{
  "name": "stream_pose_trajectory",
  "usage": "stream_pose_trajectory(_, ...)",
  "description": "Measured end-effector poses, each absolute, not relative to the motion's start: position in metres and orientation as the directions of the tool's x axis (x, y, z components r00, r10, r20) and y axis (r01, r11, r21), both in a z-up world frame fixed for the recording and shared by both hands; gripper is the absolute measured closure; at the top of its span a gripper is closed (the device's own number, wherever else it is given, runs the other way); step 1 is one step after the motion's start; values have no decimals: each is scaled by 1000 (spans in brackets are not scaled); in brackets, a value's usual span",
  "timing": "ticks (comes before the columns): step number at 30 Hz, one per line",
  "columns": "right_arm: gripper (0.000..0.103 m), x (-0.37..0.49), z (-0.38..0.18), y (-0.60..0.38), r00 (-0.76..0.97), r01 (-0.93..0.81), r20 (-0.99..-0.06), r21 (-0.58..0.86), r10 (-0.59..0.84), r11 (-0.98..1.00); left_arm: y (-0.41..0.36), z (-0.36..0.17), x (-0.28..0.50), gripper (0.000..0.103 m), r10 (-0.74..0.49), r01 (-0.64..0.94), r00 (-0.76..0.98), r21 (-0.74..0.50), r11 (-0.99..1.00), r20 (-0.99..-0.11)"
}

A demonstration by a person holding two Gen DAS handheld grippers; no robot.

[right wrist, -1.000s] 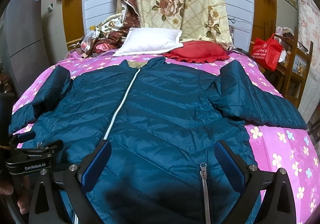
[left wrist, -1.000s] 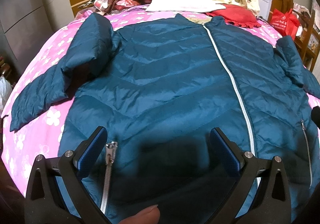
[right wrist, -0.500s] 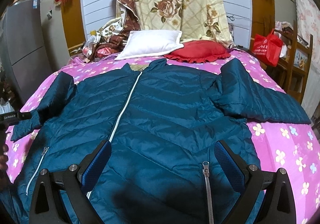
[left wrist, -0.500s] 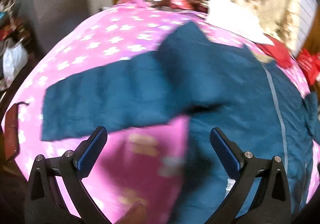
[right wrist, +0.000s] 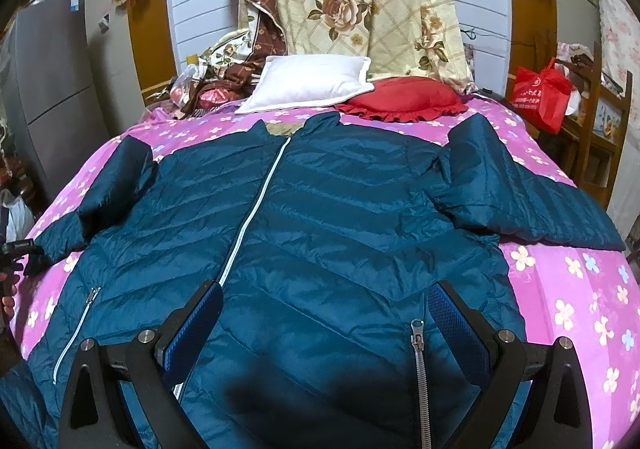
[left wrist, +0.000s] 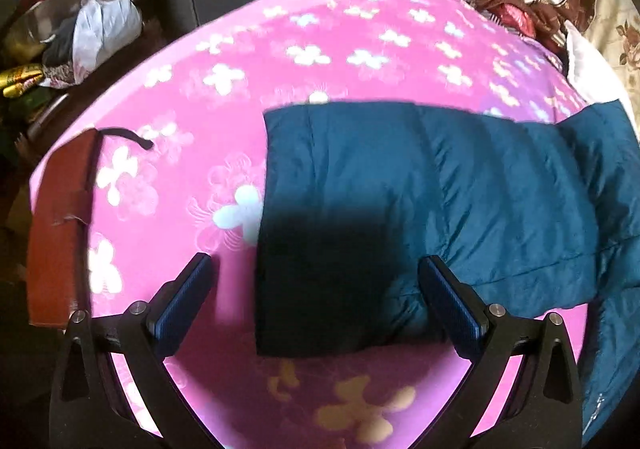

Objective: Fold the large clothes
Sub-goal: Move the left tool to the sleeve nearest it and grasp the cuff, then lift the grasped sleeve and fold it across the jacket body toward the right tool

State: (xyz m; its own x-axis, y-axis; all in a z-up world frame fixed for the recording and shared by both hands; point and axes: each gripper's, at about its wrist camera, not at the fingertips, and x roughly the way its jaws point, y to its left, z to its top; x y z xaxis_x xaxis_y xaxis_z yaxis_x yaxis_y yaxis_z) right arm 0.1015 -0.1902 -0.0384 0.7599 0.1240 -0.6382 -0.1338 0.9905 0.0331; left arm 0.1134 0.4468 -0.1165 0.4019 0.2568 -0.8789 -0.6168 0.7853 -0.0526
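A large teal quilted jacket (right wrist: 320,233) lies face up on the pink flowered bed (right wrist: 568,289), zipped with a white zipper (right wrist: 256,209), both sleeves spread out. My right gripper (right wrist: 324,325) is open and empty, hovering over the jacket's lower front. My left gripper (left wrist: 312,289) is open and empty, just above the cuff end of the left sleeve (left wrist: 400,201); the cuff lies between the fingers but is not gripped. The left gripper also shows at the far left edge of the right wrist view (right wrist: 18,249).
A white pillow (right wrist: 308,83) and a red pillow (right wrist: 400,99) lie at the head of the bed, with piled fabrics (right wrist: 224,73) beside them. A brown strap (left wrist: 60,225) lies on the left bed edge. A grey fridge (right wrist: 52,97) stands left; a red bag (right wrist: 540,93) and wooden shelf stand right.
My left gripper has swung left from over the jacket's hem to the left sleeve cuff. My right gripper has stayed over the lower front, rising slightly.
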Motion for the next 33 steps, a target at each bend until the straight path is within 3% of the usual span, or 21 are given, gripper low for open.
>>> stream_pose_trajectory(9,1,105,-41,-186,755,-136,-644,27,122,990,416,-121,144,0,258,-542,420,-13,840,-870)
stream_pose_trajectory(11,1,105,-41,-186,755,-136,-645,28,122,990,414,-120,145,8,273,-545,443,-15,838,-854)
stream_pose_trajectory(12,1,105,-41,-186,755,-134,-644,28,120,991,413,-117,145,30,281,-546,457,-17,838,-844)
stream_pose_trajectory(13,1,105,-41,-186,756,-132,-644,26,118,991,412,-115,144,62,279,-550,469,-30,835,-838)
stream_pose_trajectory(15,1,106,-41,-187,754,-124,-647,29,113,992,418,-106,139,92,242,-567,490,-95,818,-838)
stream_pose_trajectory(23,1,103,-40,-200,760,-86,-647,-4,63,996,460,-47,81,94,494,-783,443,-55,620,-748)
stream_pose_trajectory(29,1,107,-48,-217,722,-47,-691,9,40,999,432,-2,82,94,500,-730,519,-55,681,-693)
stream_pose_trajectory(33,1,106,-51,-227,709,-22,-704,18,28,1000,379,27,105,94,378,-588,651,-122,800,-659)
